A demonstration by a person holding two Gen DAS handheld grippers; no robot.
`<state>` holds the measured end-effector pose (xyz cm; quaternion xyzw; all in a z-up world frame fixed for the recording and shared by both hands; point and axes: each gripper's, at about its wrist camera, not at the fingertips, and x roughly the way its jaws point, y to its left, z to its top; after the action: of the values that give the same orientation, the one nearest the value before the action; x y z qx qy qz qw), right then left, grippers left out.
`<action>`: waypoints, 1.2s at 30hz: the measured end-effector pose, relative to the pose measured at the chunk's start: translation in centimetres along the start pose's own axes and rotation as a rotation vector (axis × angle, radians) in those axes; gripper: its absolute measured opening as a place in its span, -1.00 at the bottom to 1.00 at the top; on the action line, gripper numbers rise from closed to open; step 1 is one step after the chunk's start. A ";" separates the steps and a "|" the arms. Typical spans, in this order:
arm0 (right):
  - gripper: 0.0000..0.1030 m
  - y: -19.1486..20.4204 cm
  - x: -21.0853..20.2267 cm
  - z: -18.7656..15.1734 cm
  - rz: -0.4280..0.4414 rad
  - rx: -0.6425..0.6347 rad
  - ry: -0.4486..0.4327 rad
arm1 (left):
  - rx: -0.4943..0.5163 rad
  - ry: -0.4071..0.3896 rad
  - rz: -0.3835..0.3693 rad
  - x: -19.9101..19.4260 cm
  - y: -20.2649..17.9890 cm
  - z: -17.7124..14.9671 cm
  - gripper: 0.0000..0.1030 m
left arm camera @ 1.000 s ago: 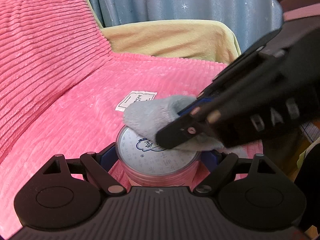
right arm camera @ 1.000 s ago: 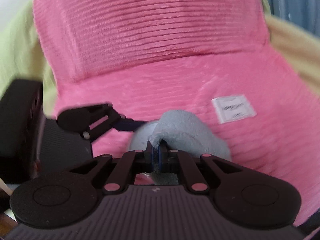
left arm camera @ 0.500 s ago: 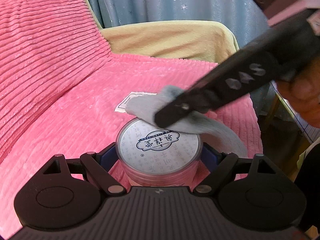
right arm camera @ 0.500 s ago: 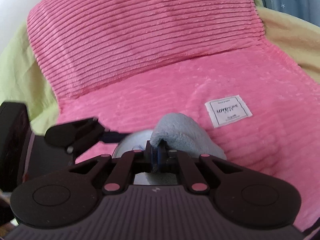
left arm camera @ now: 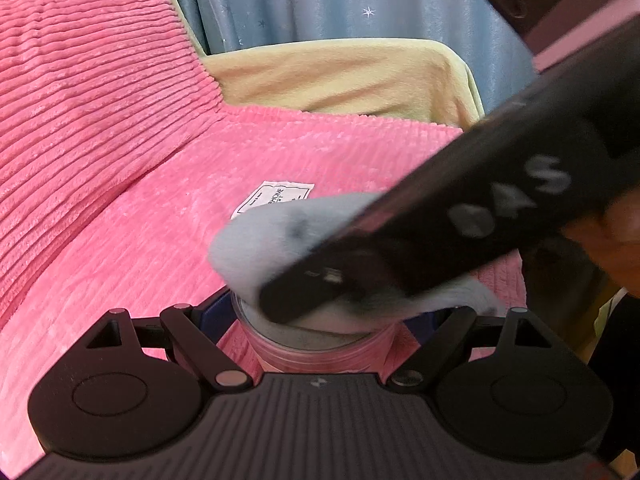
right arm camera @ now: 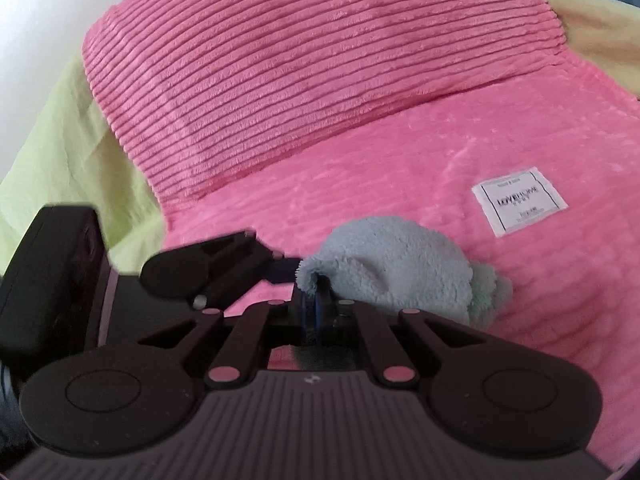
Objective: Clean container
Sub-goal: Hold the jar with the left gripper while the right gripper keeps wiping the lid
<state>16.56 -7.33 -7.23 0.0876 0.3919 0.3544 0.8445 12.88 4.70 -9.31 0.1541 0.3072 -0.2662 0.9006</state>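
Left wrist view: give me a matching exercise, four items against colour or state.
Items:
1. container
2. cloth
3. blanket
4. curtain

Descriptions:
A. blue with small stars
B. pink, ribbed
C. held between the left gripper fingers
D. grey-blue, clamped in the right gripper, on the lid

Pairs: 1-C, 2-D, 3-B, 4-A

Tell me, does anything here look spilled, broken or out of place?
Nothing stands out. The left hand-held gripper clamps the round container above the pink blanket, and the right hand-held gripper presses a blue-grey cloth on its lid. No spill or damage shows; the cloth is motion-blurred.
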 end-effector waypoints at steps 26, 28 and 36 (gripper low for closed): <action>-0.97 1.6 -1.1 -0.2 -0.102 -0.125 0.034 | -0.005 0.020 0.015 0.2 -0.8 0.7 0.66; -0.97 1.7 -1.0 -0.2 -0.104 -0.132 0.038 | -0.006 0.020 0.013 0.2 -0.7 0.7 0.66; -0.97 0.4 -1.4 0.6 -0.151 -0.128 0.029 | -0.013 0.022 0.013 0.2 -0.9 1.1 0.66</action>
<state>16.20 -7.89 -5.85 -0.0016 0.3861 0.3153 0.8669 13.02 3.38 -8.74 0.1533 0.3177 -0.2567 0.8998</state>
